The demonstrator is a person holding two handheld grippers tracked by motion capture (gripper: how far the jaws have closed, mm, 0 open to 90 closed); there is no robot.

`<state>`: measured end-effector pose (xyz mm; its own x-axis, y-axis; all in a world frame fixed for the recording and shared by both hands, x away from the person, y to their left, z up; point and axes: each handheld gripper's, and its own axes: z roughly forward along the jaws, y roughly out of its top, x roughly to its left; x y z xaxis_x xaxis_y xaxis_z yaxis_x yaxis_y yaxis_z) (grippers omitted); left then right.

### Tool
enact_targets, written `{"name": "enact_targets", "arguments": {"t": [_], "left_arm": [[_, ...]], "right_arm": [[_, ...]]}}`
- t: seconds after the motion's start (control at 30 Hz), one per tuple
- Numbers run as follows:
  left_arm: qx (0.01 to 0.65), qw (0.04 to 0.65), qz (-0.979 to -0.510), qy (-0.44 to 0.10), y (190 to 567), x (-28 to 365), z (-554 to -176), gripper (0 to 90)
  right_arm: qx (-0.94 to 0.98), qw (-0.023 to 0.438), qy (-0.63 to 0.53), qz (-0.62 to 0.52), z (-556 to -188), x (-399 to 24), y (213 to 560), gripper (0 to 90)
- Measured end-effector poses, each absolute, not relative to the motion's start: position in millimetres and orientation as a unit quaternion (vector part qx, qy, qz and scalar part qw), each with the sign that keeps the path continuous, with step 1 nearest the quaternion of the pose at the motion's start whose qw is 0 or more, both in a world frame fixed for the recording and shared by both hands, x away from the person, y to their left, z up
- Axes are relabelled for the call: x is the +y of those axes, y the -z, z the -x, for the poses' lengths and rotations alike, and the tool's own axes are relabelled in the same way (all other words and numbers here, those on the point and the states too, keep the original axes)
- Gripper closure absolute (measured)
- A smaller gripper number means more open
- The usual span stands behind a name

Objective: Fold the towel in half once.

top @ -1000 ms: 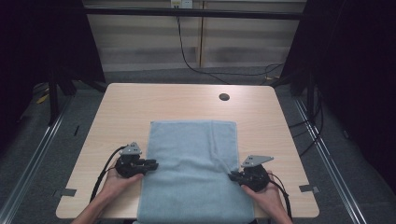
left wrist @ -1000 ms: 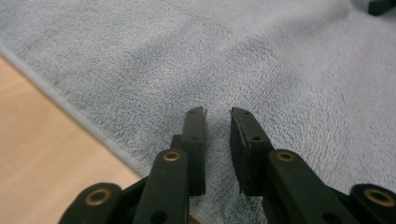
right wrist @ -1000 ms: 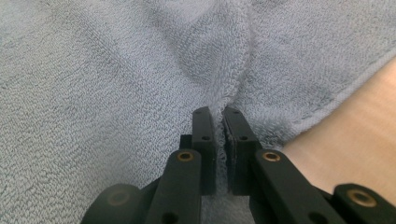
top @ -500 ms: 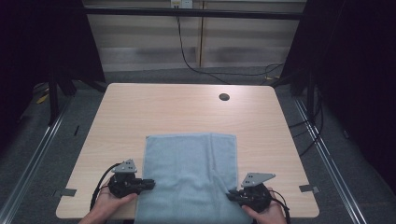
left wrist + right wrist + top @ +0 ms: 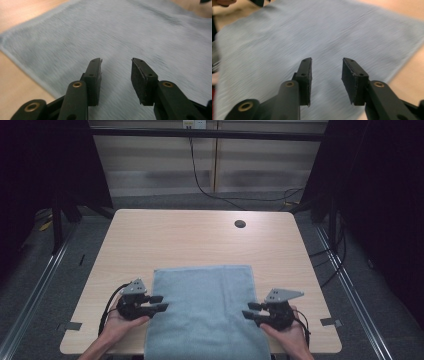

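Light blue towel lay flat on the near half of the wooden table, its near edge hanging past the table's front rim. The left gripper stood at the towel's left edge and the right gripper at its right edge, each pointing inward over the cloth. Both sets of fingers had just been opening and stood partly apart, with nothing between the pads; the towel lay beneath them, released.

Risks, as judged from this layout: the overhanging near portion could drag the towel off the front rim if either gripper brushed it while drawing back. A regrasp begun from this pose might catch only the top layer, should the cloth be folded double, because the fingers sat above the surface and not at an edge. Uneven pulls from the two sides could skew the rectangle.

The high view gave the towel's full outline, the overhang, the round hole in the far part of the table, and both hands. The left gripper view and the right gripper view showed the empty gap between the pads and the towel's fine weave, both blurred, details too small to see from above.
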<state>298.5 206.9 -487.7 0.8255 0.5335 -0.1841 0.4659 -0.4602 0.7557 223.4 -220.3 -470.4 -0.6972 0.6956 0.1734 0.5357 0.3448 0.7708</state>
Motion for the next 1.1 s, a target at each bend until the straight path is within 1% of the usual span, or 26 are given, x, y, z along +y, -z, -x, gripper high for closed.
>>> {"name": "enact_targets", "arguments": {"t": [0.03, 0.07, 0.13, 0.2, 0.27, 0.3, 0.33, 0.43, 0.47, 0.5, 0.6, 0.67, 0.73, 0.77, 0.8, 0.83, 0.87, 0.9, 0.93, 0.97, 1.0, 1.03, 1.07, 1.1], "left_arm": [[0.305, 0.432, -0.848, -0.034, 491, 206, -308, 59.1], [0.313, 0.433, -0.845, -0.033, 493, 205, -316, 59.1], [0.316, 0.434, -0.843, -0.035, 494, 206, -318, 57.9], [0.329, 0.449, -0.830, -0.047, 497, 212, -318, 56.5], [0.350, 0.446, -0.822, -0.050, 497, 222, -324, 54.5], [0.350, 0.446, -0.822, -0.050, 497, 222, -324, 52.5], [0.356, 0.449, -0.818, -0.047, 497, 225, -325, 52.5], [0.367, 0.449, -0.813, -0.056, 495, 233, -329, 49.9], [0.370, 0.450, -0.810, -0.058, 494, 235, -331, 48.5], [0.369, 0.449, -0.811, -0.059, 493, 236, -333, 48.2], [0.374, 0.447, -0.810, -0.066, 489, 237, -342, 46.9], [0.377, 0.458, -0.802, -0.077, 486, 239, -348, 46.7], [0.380, 0.448, -0.806, -0.075, 484, 238, -357, 44.7], [0.384, 0.454, -0.799, -0.085, 484, 238, -359, 44.4], [0.384, 0.458, -0.797, -0.083, 484, 238, -362, 44.4], [0.386, 0.451, -0.800, -0.081, 483, 237, -367, 44.3], [0.387, 0.452, -0.799, -0.089, 483, 235, -370, 43.3], [0.384, 0.455, -0.797, -0.095, 483, 234, -372, 42.8], [0.384, 0.457, -0.797, -0.091, 483, 232, -375, 42.8], [0.383, 0.446, -0.804, -0.088, 484, 230, -378, 42.1], [0.382, 0.437, -0.809, -0.098, 485, 227, -380, 41.0], [0.383, 0.442, -0.804, -0.101, 487, 227, -383, 40.6], [0.387, 0.442, -0.803, -0.094, 489, 226, -385, 40.5], [0.388, 0.434, -0.808, -0.092, 493, 226, -388, 39.5]], "right_arm": [[0.810, 0.105, -0.425, -0.390, -246, -227, 466, 58.0], [0.807, 0.109, -0.425, -0.395, -254, -229, 465, 57.1], [0.805, 0.119, -0.419, -0.403, -274, -232, 465, 54.9], [0.797, 0.119, -0.421, -0.416, -292, -233, 468, 52.6], [0.793, 0.120, -0.417, -0.428, -309, -231, 475, 48.7], [0.793, 0.120, -0.417, -0.428, -309, -231, 475, 48.7], [0.792, 0.125, -0.409, -0.437, -322, -228, 480, 47.4], [0.789, 0.130, -0.399, -0.448, -339, -227, 488, 44.9], [0.791, 0.135, -0.394, -0.449, -345, -227, 490, 47.0], [0.790, 0.140, -0.392, -0.451, -351, -227, 493, 46.5], [0.788, 0.154, -0.381, -0.458, -364, -228, 497, 42.0], [0.784, 0.152, -0.384, -0.464, -370, -230, 502, 41.1], [0.789, 0.149, -0.371, -0.466, -371, -229, 508, 40.5], [0.792, 0.158, -0.370, -0.460, -369, -228, 509, 40.5], [0.791, 0.159, -0.369, -0.461, -369, -228, 509, 41.4], [0.795, 0.163, -0.360, -0.460, -367, -226, 509, 45.4], [0.800, 0.169, -0.355, -0.453, -367, -225, 508, 50.8], [0.806, 0.164, -0.361, -0.440, -366, -223, 508, 60.3], [0.809, 0.161, -0.361, -0.436, -365, -222, 507, 65.5], [0.810, 0.159, -0.361, -0.434, -363, -220, 507, 69.9], [0.809, 0.156, -0.363, -0.435, -363, -219, 507, 73.4], [0.808, 0.152, -0.365, -0.437, -362, -219, 507, 79.2], [0.809, 0.150, -0.369, -0.432, -361, -218, 507, 83.0], [0.811, 0.152, -0.368, -0.429, -359, -217, 507, 84.8]]}}
